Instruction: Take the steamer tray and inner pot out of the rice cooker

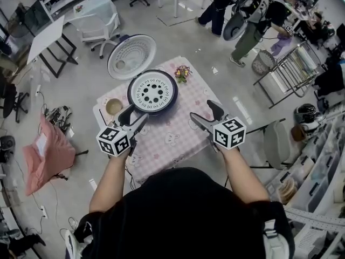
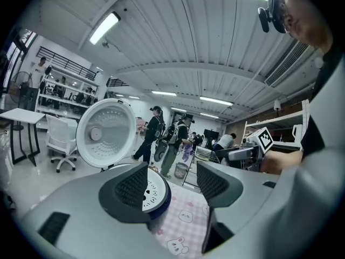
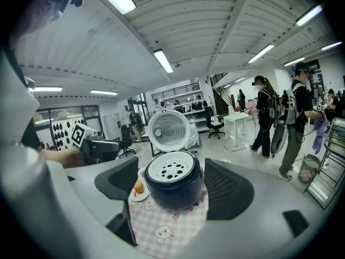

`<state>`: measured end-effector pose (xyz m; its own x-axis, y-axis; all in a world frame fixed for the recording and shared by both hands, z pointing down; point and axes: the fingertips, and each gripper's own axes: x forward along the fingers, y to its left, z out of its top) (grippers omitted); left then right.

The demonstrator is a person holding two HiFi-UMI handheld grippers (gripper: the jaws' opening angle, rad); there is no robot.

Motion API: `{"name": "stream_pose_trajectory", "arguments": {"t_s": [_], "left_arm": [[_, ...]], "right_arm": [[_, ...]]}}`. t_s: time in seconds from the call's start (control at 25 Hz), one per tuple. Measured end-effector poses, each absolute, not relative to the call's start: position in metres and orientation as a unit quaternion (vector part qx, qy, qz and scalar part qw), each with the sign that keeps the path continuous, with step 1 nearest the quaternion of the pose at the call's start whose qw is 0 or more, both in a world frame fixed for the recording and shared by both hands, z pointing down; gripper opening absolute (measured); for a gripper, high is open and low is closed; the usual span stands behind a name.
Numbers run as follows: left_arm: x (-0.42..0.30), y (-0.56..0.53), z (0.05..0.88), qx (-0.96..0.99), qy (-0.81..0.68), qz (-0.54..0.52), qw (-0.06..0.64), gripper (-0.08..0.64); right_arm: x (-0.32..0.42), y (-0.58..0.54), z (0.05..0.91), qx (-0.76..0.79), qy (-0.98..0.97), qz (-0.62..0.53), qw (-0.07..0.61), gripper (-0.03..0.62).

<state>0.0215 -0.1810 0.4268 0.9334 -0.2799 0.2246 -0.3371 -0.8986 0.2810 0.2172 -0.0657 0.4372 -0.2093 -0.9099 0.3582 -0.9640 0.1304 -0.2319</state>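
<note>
Pink checked worktop (image 1: 178, 142), busy workshop. Steamer tray (image 1: 152, 90) sits in the rice cooker (image 1: 174, 99) at twelve o'clock, not yet lifted. My left hand-held gripper (image 1: 136, 116) and right hand-held gripper (image 1: 206, 115) hover, jaws spread, empty. Next, I'd grip its rim.

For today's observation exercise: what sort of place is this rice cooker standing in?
Likely a lab or workshop, not a kitchen: storage shelving, office chairs, and a small clothed table on open floor.
</note>
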Motion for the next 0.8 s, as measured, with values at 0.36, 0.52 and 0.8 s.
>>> {"name": "stream_pose_trajectory", "arguments": {"t_s": [0.36,0.52,0.8], "left_arm": [[-0.006,-0.213,0.428,0.968,-0.171,0.083,0.163,0.291],[-0.022,-0.221,0.429,0.966,-0.183,0.087,0.163,0.291],[-0.030,-0.231,0.431,0.959,-0.211,0.089,0.164,0.291]], "right_arm": [[0.192,-0.108,0.441,0.605,-0.765,0.212,0.064,0.390],[0.172,-0.123,0.442,0.581,-0.782,0.218,0.058,0.370],[0.171,-0.152,0.453,0.556,-0.798,0.219,0.073,0.371]]}}
